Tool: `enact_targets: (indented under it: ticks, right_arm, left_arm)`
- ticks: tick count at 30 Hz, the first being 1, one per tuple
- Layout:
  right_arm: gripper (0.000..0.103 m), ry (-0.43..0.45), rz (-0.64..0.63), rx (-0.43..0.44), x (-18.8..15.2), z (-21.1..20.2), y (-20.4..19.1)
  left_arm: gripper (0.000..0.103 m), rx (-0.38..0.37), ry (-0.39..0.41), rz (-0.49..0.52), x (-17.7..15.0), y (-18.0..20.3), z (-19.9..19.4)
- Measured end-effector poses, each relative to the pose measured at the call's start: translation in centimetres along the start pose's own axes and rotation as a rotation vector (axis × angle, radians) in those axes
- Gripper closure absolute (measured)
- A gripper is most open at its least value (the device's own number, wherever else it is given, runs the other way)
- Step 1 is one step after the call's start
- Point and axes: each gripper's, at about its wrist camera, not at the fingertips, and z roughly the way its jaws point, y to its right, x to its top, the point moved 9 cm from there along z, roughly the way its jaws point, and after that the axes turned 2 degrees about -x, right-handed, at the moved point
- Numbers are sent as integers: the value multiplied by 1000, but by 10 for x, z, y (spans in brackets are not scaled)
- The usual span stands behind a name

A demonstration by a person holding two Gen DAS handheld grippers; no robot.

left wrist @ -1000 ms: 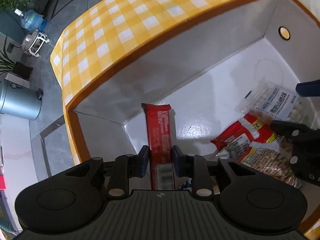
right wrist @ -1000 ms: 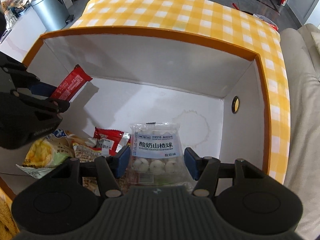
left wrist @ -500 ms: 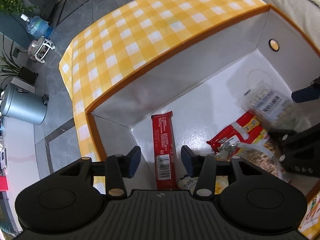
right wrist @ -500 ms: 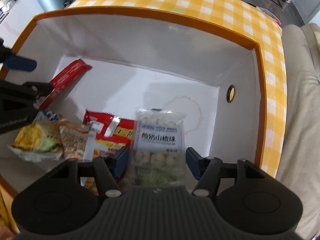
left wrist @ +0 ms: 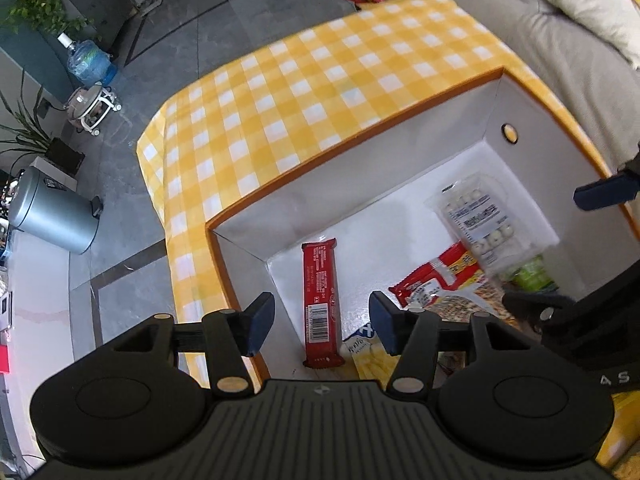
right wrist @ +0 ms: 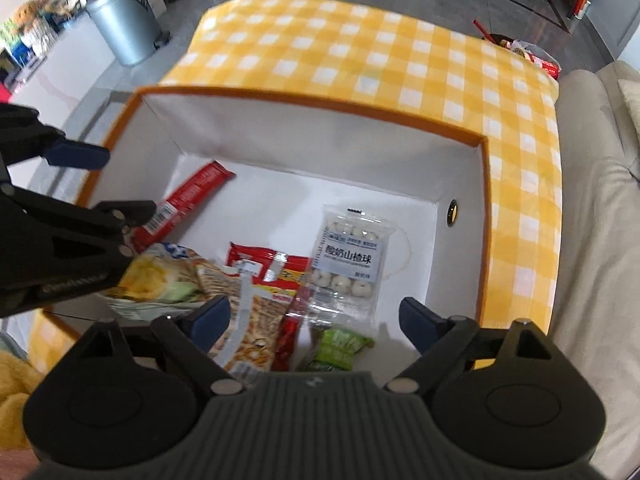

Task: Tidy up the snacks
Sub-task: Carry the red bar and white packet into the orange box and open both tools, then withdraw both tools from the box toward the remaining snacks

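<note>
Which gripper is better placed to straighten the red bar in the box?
Left. The left gripper hangs open directly above the red bar; the right gripper hangs open over the white-ball pack.

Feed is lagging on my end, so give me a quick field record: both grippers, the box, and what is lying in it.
left gripper: open, fingers just spread, nothing held
right gripper: open, fingers just spread, nothing held
box: white inside, orange rim, on yellow checked cloth
red bar: lying on box floor
clear pack of white balls: lying on box floor
other snacks: overlapping pile at near side
</note>
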Motion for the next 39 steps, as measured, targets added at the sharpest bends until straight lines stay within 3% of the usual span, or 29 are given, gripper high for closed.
enact_targets:
  ticks: [16,31,39]
  right_arm:
    - [11,163,92,74,-54,-84,-25]
    - [10,214,118,17,-147,-102,-40]
    - [10,207,117,-9,-201,-95,-33]
  left_arm:
    - [39,-64,205,-46,-23,26,-90]
    - [39,-114,263,-32,-93,65,-126]
    - [39,-202,260,-49,-131,92,-117]
